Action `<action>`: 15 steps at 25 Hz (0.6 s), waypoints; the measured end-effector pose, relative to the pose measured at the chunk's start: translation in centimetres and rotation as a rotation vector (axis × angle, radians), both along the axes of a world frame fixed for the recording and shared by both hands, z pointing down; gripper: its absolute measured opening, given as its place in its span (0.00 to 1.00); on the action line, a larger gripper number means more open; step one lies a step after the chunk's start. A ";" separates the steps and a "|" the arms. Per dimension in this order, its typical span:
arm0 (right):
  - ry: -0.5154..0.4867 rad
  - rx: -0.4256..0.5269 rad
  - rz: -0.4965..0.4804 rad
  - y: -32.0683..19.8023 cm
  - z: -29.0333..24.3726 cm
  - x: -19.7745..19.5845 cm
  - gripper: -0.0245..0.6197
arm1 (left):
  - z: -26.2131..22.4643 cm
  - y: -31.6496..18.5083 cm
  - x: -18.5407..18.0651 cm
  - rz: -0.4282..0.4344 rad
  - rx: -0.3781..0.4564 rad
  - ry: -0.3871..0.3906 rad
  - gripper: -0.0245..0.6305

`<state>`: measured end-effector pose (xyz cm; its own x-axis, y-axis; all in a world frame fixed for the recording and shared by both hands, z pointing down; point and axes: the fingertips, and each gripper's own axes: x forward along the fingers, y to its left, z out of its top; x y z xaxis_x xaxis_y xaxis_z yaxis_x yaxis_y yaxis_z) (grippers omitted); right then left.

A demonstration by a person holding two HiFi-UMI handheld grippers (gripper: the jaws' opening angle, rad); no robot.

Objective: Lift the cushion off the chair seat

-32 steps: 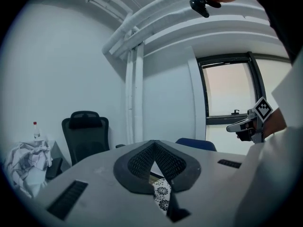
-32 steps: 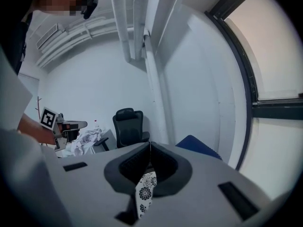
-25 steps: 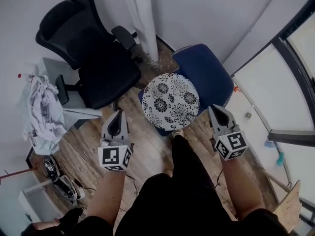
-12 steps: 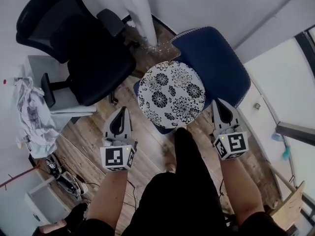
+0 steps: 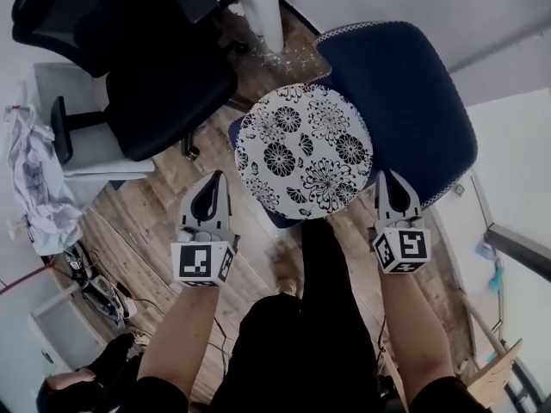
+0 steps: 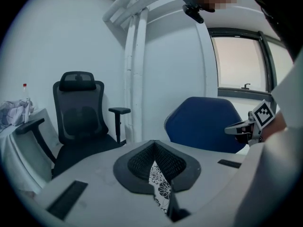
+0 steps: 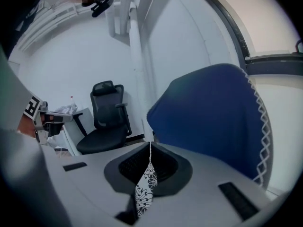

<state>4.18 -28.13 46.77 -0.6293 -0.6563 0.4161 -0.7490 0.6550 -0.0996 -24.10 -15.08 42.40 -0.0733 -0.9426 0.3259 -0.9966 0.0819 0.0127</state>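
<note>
A round white cushion (image 5: 303, 149) with black flower print lies on the seat of a blue chair (image 5: 405, 84). My left gripper (image 5: 209, 177) is shut and empty, a short way off the cushion's left edge. The right gripper (image 5: 387, 175) is shut too, its tip close beside the cushion's right edge; touch cannot be told. In the left gripper view a strip of the cushion (image 6: 158, 183) shows below the closed tips (image 6: 154, 143), with the blue chair (image 6: 203, 122) and right gripper (image 6: 241, 126) beyond. The right gripper view shows the same strip (image 7: 146, 188) under its tips (image 7: 150, 143).
A black office chair (image 5: 146, 76) stands left of the blue one, with a white pipe (image 5: 258, 7) between them at the wall. Crumpled cloth (image 5: 30, 179) lies on a grey surface at far left. The person's black-clad leg (image 5: 323, 274) reaches the chair front. Cables lie on the wooden floor (image 5: 129, 231).
Both grippers have come down to either side of the cushion, still shut. The cushion and blue chair look larger and nearer in the head view.
</note>
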 end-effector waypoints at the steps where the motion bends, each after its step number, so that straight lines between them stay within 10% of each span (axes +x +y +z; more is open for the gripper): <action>1: 0.005 -0.002 -0.003 -0.1 0.7 0.0 0.06 | 0.9 0.2 0.1 -0.002 -0.007 -0.004 0.04; 15: 0.069 -0.097 0.023 -0.3 10.6 1.4 0.06 | 12.2 1.5 0.3 0.018 -0.107 0.050 0.05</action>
